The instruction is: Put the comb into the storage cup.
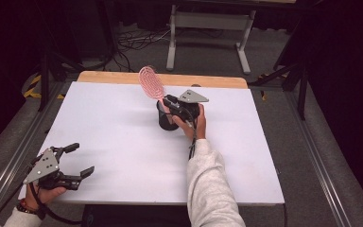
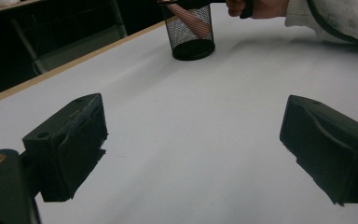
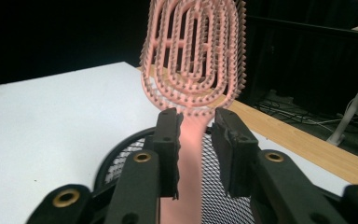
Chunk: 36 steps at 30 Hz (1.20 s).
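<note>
High view first: at the near left corner of the white table point(image 1: 123, 142), the left gripper point(image 1: 78, 165) rests low in the person's left hand point(image 1: 47, 193), its two black jaws spread wide apart with bare tabletop between them. Left gripper view confirms this, with its jaws standing far apart at either side and nothing between them; beyond them, farther across the table, sits the black mesh cup point(image 2: 190, 31) with the pink handle of the hairbrush point(image 2: 193, 23) showing through the mesh.

Toward the middle of the table in the high view, the mesh cup point(image 1: 164, 118) stands upright, and the pink hairbrush point(image 1: 151, 82) rises out of it, its vented oval head tilted up and to the left, toward the table's far wooden edge point(image 1: 108, 77). Just right of the cup, the right gripper point(image 1: 171, 105) reaches in over the rim, held by the person's right hand point(image 1: 191, 124) in a light grey sleeve point(image 1: 210, 184).

Right gripper view shows the hairbrush point(image 3: 193, 56) close up, bristled head above, with the two jaws on either side of its handle just above the mesh cup point(image 3: 121, 161). The left one touches the handle; whether the right one presses on it, I cannot tell.
</note>
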Available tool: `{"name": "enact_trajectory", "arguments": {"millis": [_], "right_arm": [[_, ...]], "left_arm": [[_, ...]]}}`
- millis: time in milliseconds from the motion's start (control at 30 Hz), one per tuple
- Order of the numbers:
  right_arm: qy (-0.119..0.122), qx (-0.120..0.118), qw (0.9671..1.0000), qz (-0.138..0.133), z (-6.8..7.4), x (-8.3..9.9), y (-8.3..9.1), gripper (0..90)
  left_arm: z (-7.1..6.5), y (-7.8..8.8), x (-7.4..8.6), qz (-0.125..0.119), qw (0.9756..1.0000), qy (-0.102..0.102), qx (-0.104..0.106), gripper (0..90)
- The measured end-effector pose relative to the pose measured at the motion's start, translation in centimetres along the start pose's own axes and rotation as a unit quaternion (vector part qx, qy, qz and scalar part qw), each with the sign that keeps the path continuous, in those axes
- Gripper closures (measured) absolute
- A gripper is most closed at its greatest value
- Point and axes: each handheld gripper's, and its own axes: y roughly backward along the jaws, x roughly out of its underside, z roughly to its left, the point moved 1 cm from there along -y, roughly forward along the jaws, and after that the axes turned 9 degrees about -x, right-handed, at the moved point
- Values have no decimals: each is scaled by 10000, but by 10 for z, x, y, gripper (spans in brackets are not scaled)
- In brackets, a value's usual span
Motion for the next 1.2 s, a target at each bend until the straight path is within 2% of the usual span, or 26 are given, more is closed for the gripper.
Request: {"name": "enact_trajectory", "arguments": {"millis": [100,367,500,567,833,1133,1200], "right_arm": [[-1,15,9999,-107,0,-3,4,689],[-10,85,9999,-97,1,-5,8,668],[10,123,9998,-142,2,-7,12,649],[57,210,9997,-108,3,-8,15,643],[108,311,9994,-116,5,-12,21,622],[282,413,9987,-29,11,-19,29,619],[359,517,9980,41,13,-21,31,612]], "left_arm": [[0,0,0,-4,10000,-3,1,83],[-2,-1,-1,-8,10000,11,22,83],[-3,-1,-1,8,10000,-60,10,83],[-3,-1,-2,9,10000,-61,5,83],[-5,-1,-2,19,10000,-69,26,83],[-7,0,-4,-13,10000,-89,10,84],[-7,0,-4,-1,10000,-92,-5,84]]}}
